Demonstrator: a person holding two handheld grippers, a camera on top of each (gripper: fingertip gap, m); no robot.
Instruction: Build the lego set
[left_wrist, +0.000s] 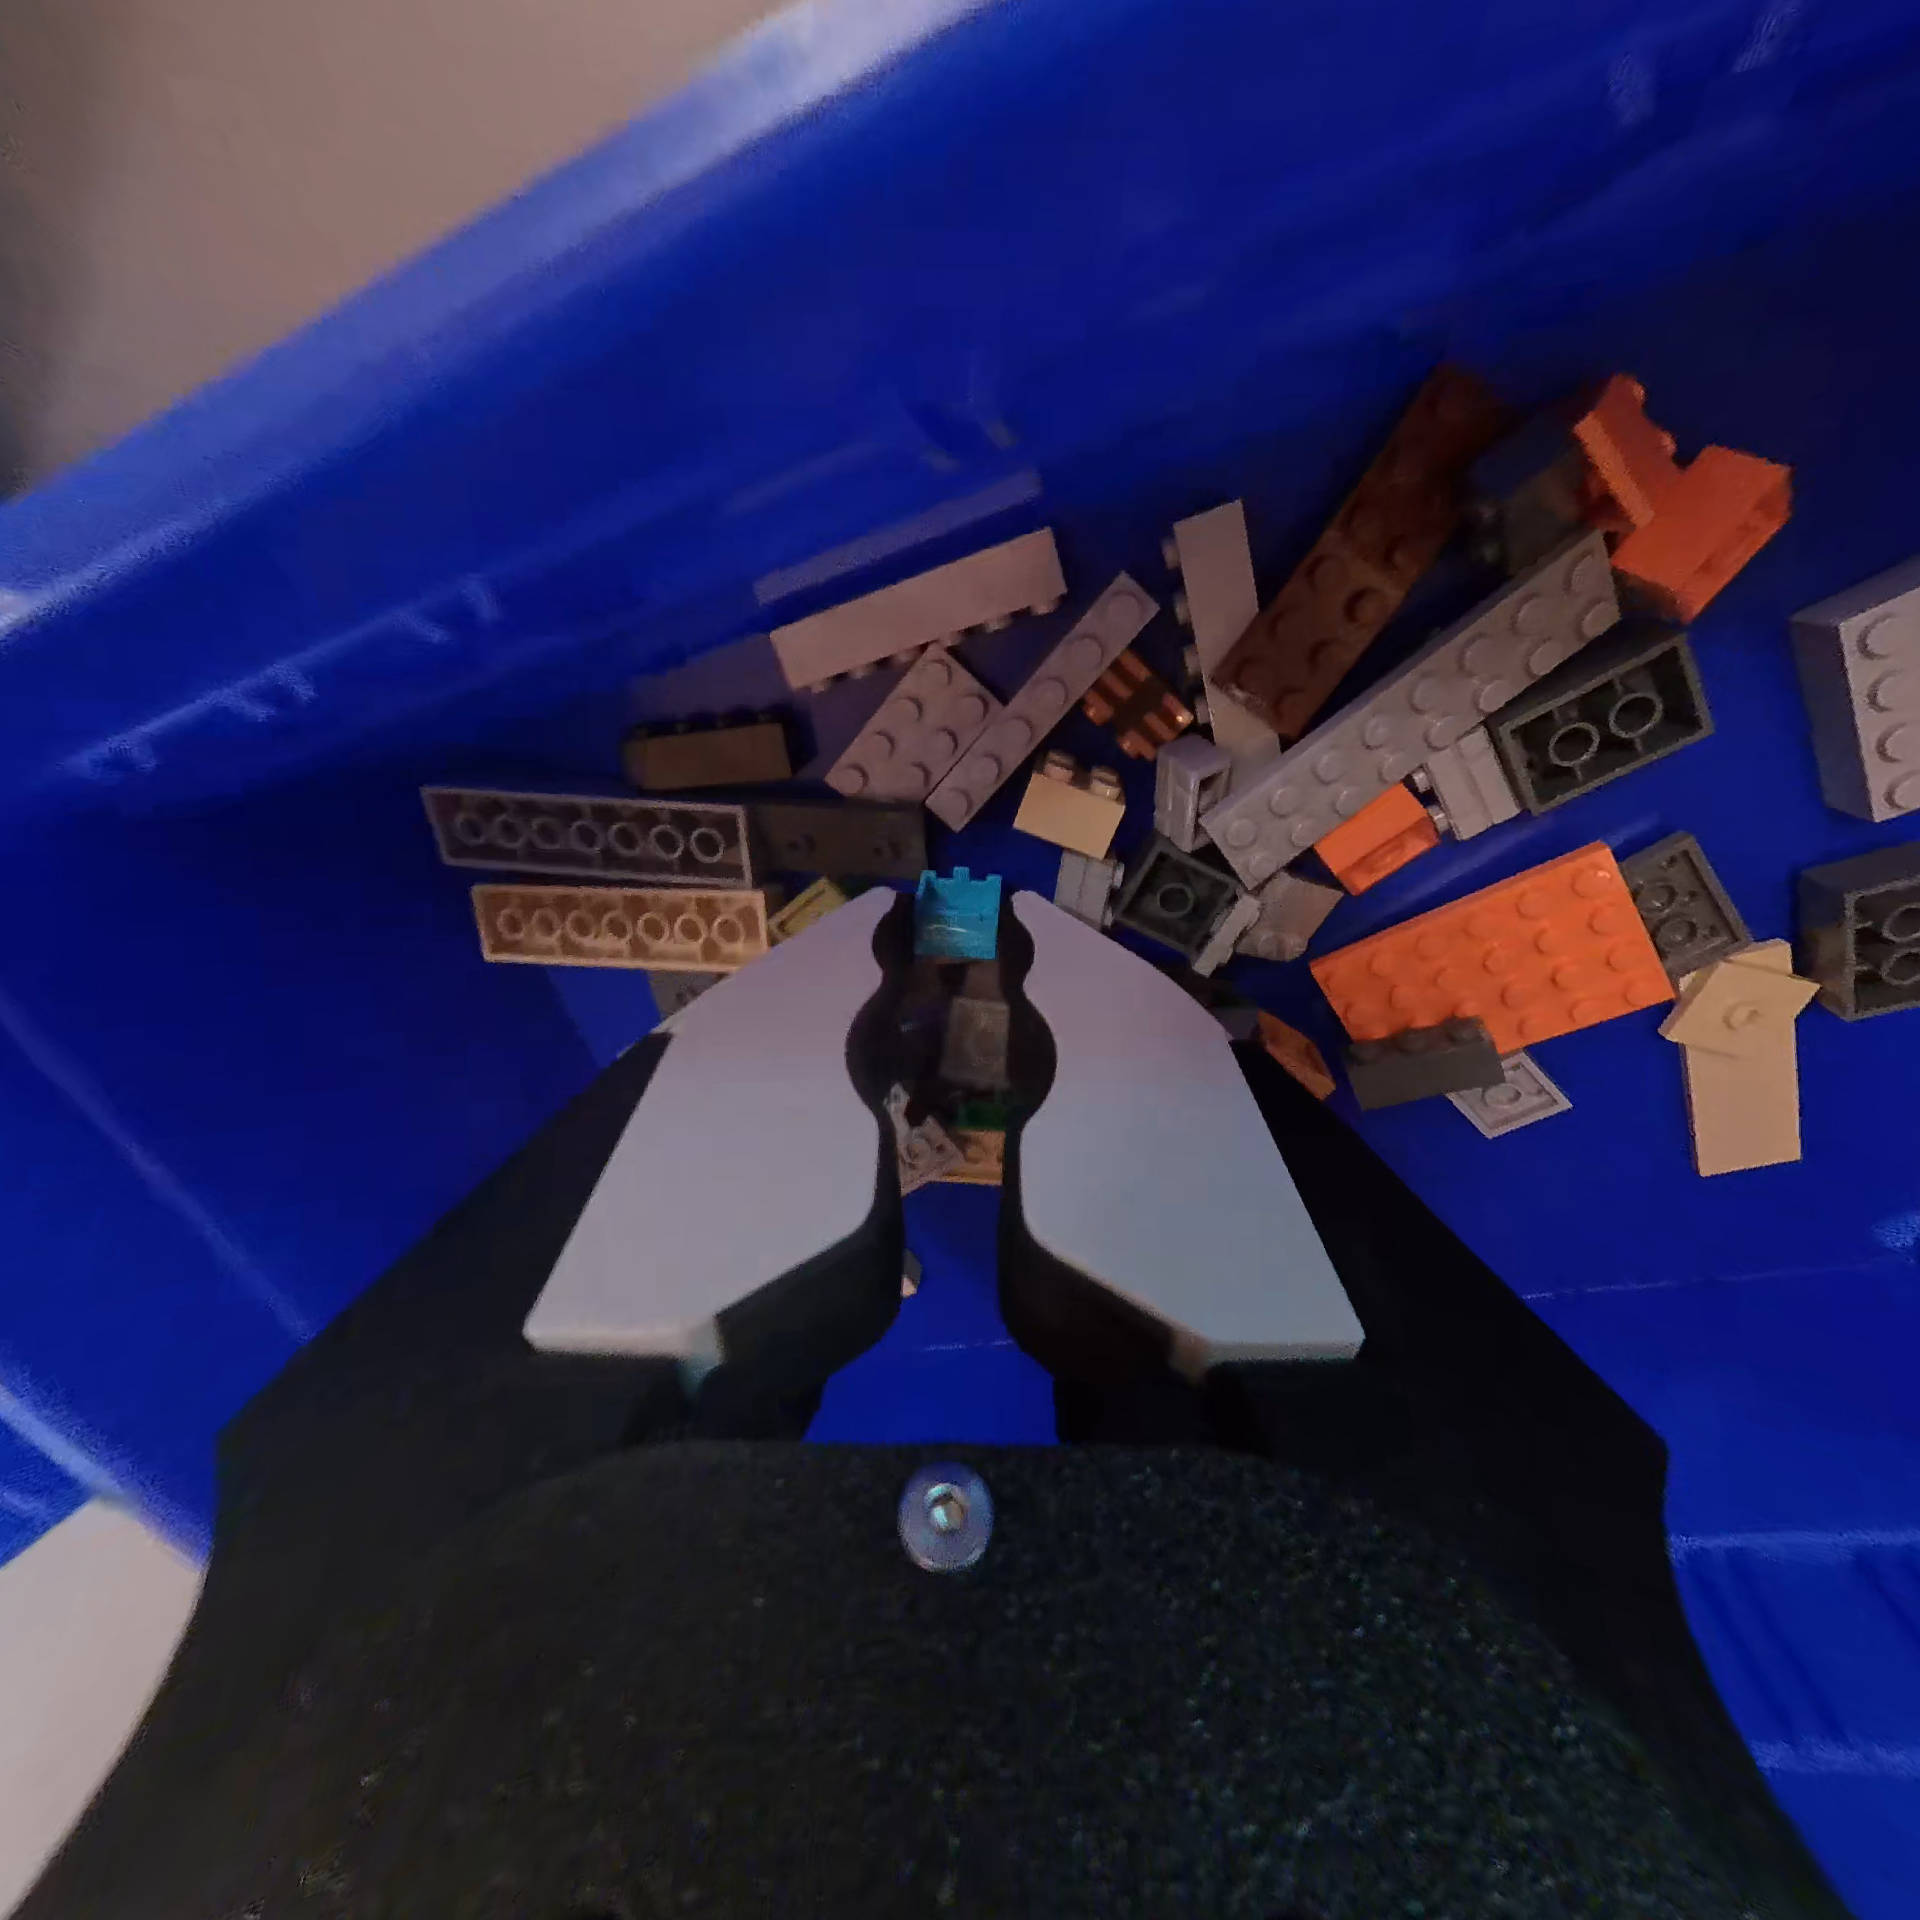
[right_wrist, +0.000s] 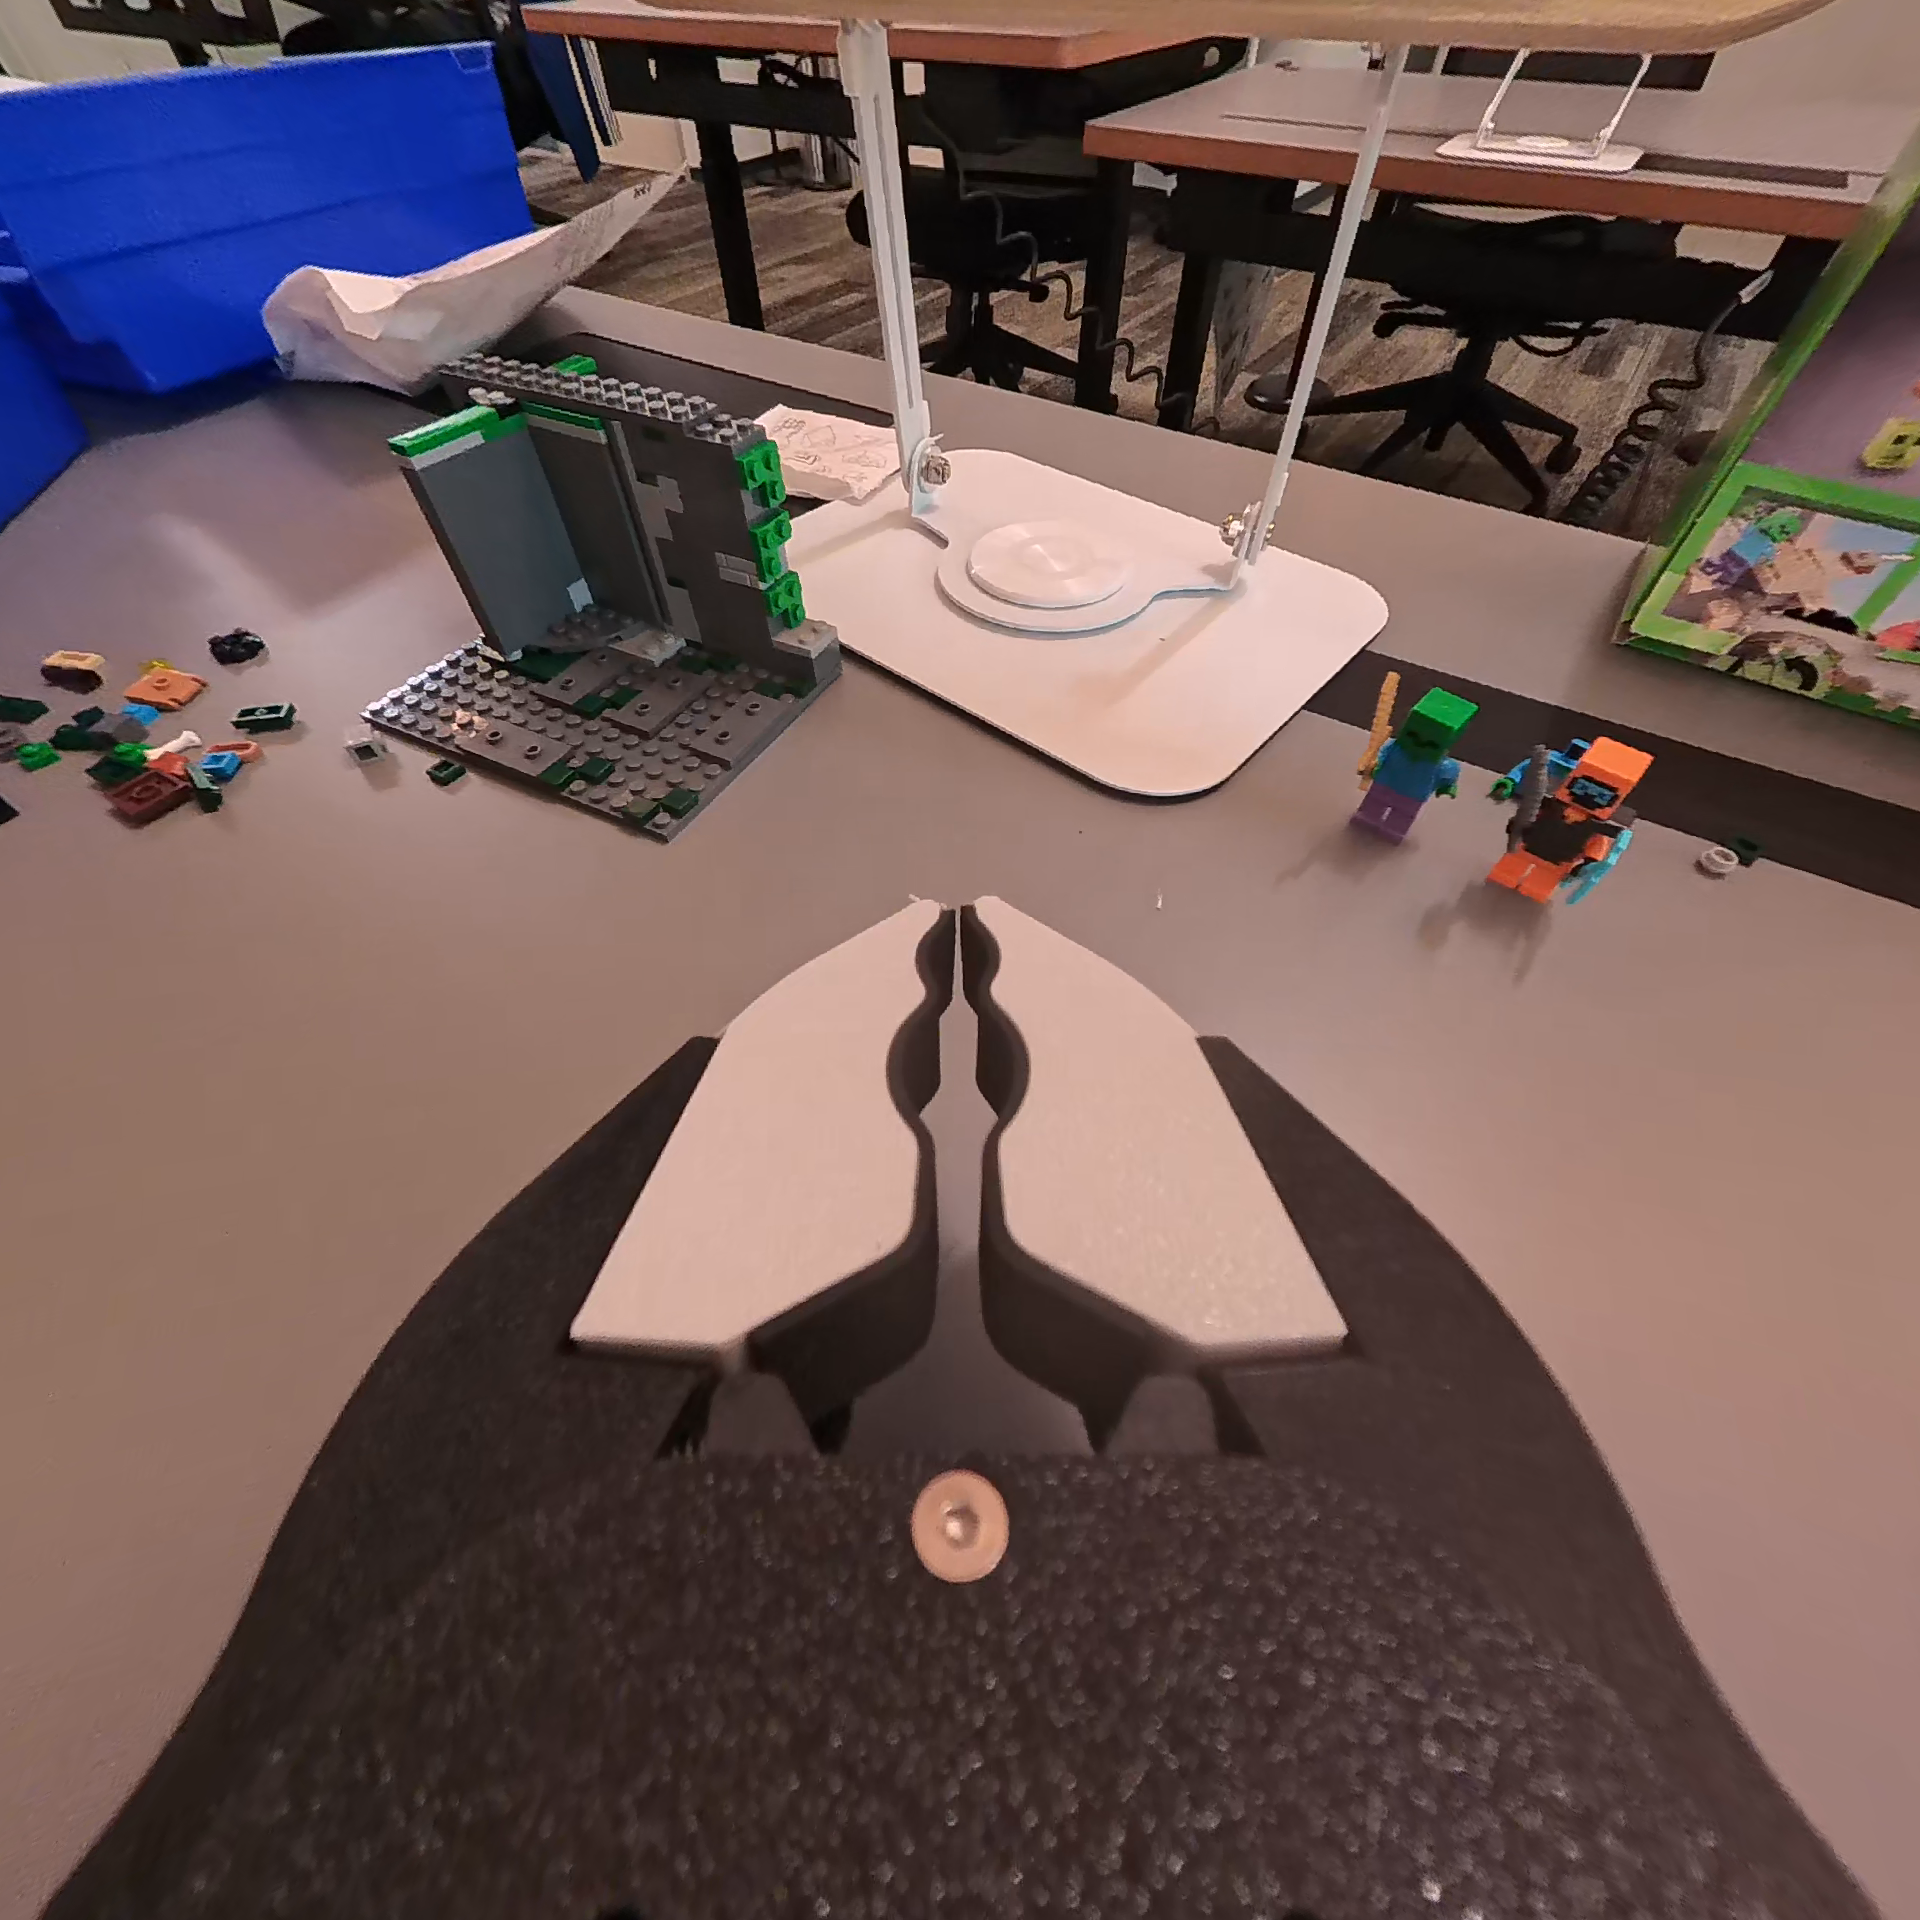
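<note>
The left claw (left_wrist: 958, 920) is pinching a small teal piece (left_wrist: 958, 914) over the loose bricks in the blue bin (left_wrist: 727, 436), seemingly fetching parts, while the right claw (right_wrist: 958, 909) is hovering closed and empty over the counter (right_wrist: 312, 1039); next, carrying it to the half-built model (right_wrist: 613, 592).

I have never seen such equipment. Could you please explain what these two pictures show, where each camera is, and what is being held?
A person holds two hand tools, each with two fingers and a camera looking forward along them. The left camera looks into a blue bin of loose bricks; the left gripper is shut on a small turquoise piece. The right camera looks across a grey table. The right gripper is shut and holds nothing. On the table stand a half-built grey and green model, small scattered pieces, two toy figures, a white stand and the green box.
</note>
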